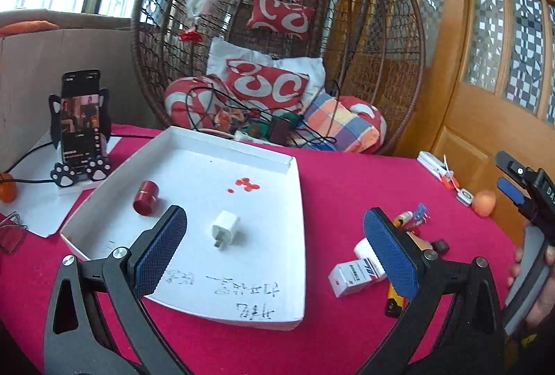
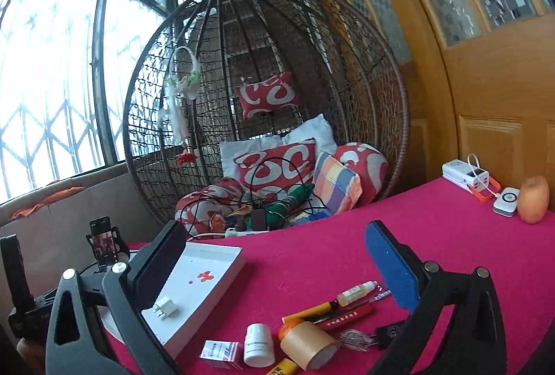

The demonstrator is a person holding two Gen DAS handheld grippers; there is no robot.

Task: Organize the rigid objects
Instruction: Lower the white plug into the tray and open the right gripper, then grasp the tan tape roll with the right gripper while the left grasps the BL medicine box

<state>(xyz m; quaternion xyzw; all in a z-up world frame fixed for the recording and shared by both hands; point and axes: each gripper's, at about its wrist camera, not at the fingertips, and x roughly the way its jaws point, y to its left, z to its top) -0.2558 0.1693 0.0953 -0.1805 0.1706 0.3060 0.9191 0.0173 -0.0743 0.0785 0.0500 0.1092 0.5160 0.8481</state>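
Observation:
A white tray [image 1: 194, 173] lies on the red cloth, holding a red cylinder [image 1: 145, 198] and a white charger plug [image 1: 225, 226]. My left gripper [image 1: 275, 243] hangs open above the tray's near half, nothing between its blue pads. To the tray's right lie loose items: a medicine box [image 1: 353, 274], a white bottle [image 2: 258, 343], a tape roll [image 2: 308, 343], a dropper bottle [image 2: 357, 293], a yellow pen [image 2: 312, 310] and keys [image 2: 374, 337]. My right gripper [image 2: 274, 257] is open and empty above this pile, raised and nearly level. It also shows at the right edge [image 1: 503, 173], held by a hand [image 1: 541, 257].
A phone [image 1: 81, 118] stands in a paw-shaped holder left of the tray, with glasses [image 1: 10, 232] in front. A power bank [image 2: 466, 175], a small white device [image 2: 506, 201] and an apple [image 2: 534, 199] sit at the far right. A wicker hanging chair [image 2: 263, 97] with cushions stands behind the table.

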